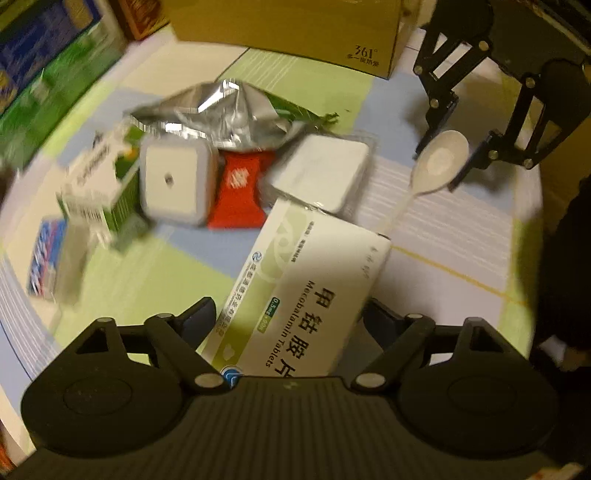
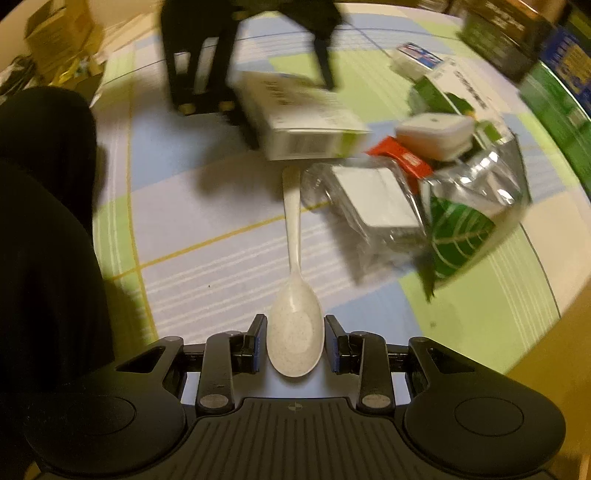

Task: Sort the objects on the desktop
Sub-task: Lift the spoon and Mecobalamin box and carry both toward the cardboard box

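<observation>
My left gripper (image 1: 290, 317) is shut on a white-and-green medicine box (image 1: 314, 273) marked "Mecobalamin Tablets". In the right wrist view the box (image 2: 295, 122) hangs tilted above the cloth and casts a shadow. A speckled white spoon (image 2: 295, 332) lies on the checked tablecloth (image 2: 207, 236), handle pointing away. My right gripper (image 2: 295, 343) is open, with one finger on each side of the spoon's bowl and thin gaps showing. The left wrist view shows the same spoon (image 1: 439, 162) between the right gripper's black fingers (image 1: 461, 173).
A pile lies beyond the box: silver-green foil bag (image 1: 229, 107), white square device (image 1: 171, 181), red packet (image 1: 240, 188), a white block in clear wrap (image 1: 325, 170), green-white carton (image 1: 99, 177), blue-white box (image 1: 48, 254). A cardboard box (image 1: 295, 26) stands at the back. A dark-clad limb (image 2: 44, 221) fills the left.
</observation>
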`<action>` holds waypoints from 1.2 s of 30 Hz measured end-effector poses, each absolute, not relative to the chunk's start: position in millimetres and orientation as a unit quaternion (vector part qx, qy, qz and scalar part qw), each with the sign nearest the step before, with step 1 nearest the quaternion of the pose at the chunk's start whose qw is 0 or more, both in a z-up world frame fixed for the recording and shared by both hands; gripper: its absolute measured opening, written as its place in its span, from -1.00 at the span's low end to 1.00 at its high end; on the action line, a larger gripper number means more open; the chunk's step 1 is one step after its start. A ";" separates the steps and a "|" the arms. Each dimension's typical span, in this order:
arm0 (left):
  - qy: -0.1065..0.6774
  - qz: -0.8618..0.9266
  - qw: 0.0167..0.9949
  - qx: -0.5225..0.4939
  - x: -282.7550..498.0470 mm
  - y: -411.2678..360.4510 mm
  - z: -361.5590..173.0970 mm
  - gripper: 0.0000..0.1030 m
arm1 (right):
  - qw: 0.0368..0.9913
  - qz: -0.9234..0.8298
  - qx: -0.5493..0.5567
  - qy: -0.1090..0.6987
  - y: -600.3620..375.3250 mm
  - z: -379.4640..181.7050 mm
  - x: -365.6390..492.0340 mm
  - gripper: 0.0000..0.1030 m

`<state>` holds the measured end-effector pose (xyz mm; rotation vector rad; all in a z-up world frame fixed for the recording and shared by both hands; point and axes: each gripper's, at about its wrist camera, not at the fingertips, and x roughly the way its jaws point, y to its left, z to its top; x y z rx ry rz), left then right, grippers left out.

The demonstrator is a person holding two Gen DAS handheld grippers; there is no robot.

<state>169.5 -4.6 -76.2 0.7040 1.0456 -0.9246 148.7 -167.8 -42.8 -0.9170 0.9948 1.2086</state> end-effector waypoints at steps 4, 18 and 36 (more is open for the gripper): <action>0.463 -0.416 0.728 0.287 154.8 -0.2 -68.7 0.46 | 0.642 0.498 -0.379 0.442 -181.5 -37.8 144.5 -0.42; 0.462 -0.431 0.692 0.348 158.3 -15.3 -94.8 0.44 | 0.685 0.474 -0.316 0.454 -195.8 -50.6 131.2 -0.42; 0.484 -0.393 0.732 0.276 136.9 -0.3 -96.3 0.53 | 0.711 0.457 -0.321 0.428 -198.3 -50.9 119.1 -0.13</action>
